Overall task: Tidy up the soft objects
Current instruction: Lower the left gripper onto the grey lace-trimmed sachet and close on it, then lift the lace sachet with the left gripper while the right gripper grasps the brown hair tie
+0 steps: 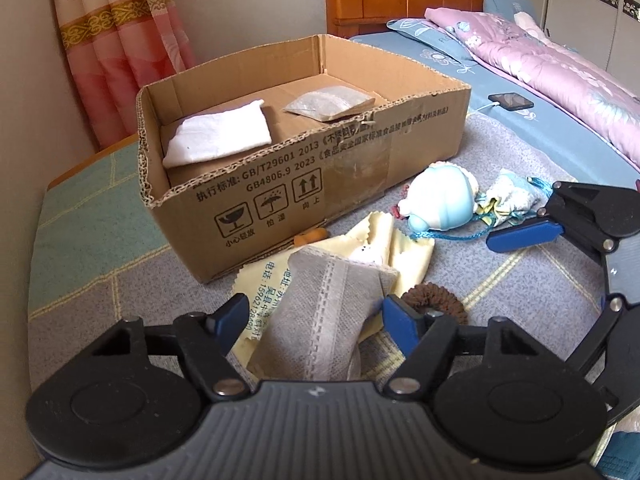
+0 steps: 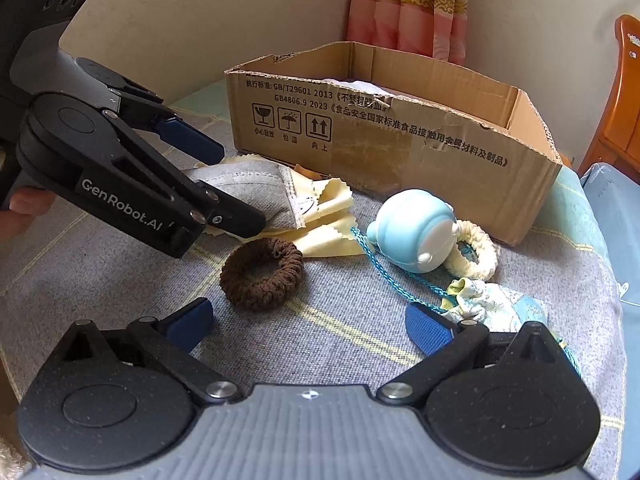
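A soft grey felt pouch (image 1: 320, 312), rectangular with a stitched seam, lies on a pale yellow cloth (image 1: 408, 240) with zigzag edges, on the bed (image 1: 132, 292). Its long axis runs away from the left gripper (image 1: 316, 320) toward the corrugated cardboard box (image 1: 360, 168). The blue-padded jaws straddle the pouch; whether they press it cannot be told. The right gripper (image 2: 312, 326) hangs released, just before a brown ribbed hair tie (image 2: 262, 274).

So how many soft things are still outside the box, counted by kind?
Hair ties: 2, the brown hair tie and the cream hair tie
Grey pouch: 1
Yellow cloth: 1
Drawstring bag: 1
Blue toy: 1
Total: 6
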Demonstrator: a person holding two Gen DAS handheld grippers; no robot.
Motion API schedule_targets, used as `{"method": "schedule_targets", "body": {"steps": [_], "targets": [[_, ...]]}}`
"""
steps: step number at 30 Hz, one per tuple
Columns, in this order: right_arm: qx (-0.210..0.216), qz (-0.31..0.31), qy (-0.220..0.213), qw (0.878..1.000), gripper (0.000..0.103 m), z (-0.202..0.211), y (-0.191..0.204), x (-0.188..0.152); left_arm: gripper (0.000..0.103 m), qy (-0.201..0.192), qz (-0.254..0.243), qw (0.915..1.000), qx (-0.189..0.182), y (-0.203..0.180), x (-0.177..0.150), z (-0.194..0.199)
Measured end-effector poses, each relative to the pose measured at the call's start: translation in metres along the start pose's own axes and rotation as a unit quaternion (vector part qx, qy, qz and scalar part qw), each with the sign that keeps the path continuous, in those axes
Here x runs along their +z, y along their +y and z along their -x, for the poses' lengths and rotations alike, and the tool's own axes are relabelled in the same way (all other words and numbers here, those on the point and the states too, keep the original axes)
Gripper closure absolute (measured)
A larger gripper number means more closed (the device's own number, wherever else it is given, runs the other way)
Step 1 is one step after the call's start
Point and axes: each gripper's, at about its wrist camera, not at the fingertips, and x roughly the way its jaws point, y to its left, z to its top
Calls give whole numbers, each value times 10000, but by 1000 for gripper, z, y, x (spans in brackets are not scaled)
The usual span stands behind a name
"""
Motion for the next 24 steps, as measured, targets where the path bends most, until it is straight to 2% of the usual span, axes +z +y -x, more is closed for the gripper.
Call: {"method": "schedule_targets", "body": {"steps": [3, 10, 18, 21, 24], "targets": [[-2, -3, -18, 10000, 0, 0, 0, -1, 46, 71, 33, 9999, -95, 0, -3, -2], [-3, -2, -7, 10000, 0, 0, 0, 0, 66, -21, 250, 9997, -39, -1, -8, 7], [-4, 2, -15, 10000, 0, -1, 1, 1, 69, 79, 999, 9950, -9, 7, -27, 28], [-1, 4, -38, 10000, 0, 0, 1, 1, 67, 102, 1011, 9948, 46, 7, -32, 27], [3, 12, -61, 10000, 0, 0, 1, 0, 57, 89, 1023, 9947, 12, 6, -32, 22]]}}
